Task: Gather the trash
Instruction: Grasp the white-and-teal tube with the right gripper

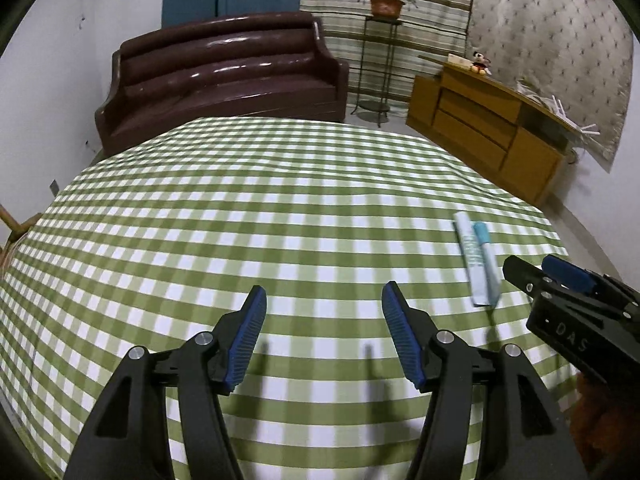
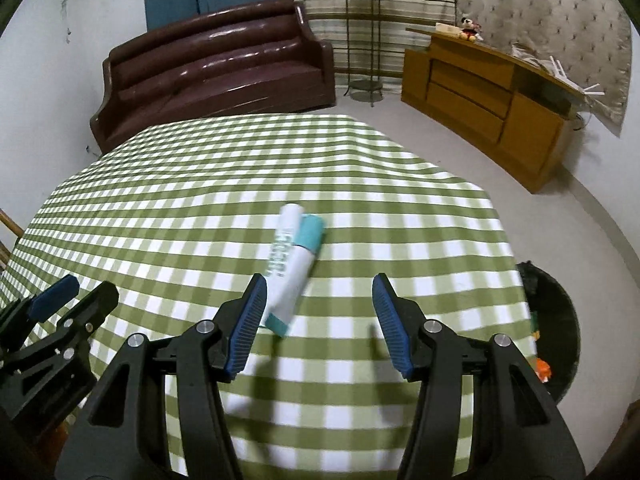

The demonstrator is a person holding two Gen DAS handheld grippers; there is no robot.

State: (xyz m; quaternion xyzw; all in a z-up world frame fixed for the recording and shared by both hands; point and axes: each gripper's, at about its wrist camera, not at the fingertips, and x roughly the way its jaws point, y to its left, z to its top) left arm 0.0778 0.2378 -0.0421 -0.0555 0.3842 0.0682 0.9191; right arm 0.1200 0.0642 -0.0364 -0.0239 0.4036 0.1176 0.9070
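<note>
A white tube with a teal cap (image 2: 289, 268) lies on the green-checked tablecloth (image 2: 200, 208), just ahead of my right gripper (image 2: 320, 292) and close to its left finger. That gripper hovers open above the cloth with nothing between its pads. In the left wrist view the same tube (image 1: 478, 260) lies far to the right, beside the right gripper's body. My left gripper (image 1: 324, 300) is open over bare cloth (image 1: 240, 220) and holds nothing. A black trash bin (image 2: 556, 328) stands on the floor past the table's right edge.
A dark brown sofa (image 2: 216, 64) stands behind the table. A wooden cabinet (image 2: 492, 96) runs along the right wall, with a plant stand (image 2: 364, 40) in the corner. Grey floor (image 2: 440, 148) lies between the table and the cabinet.
</note>
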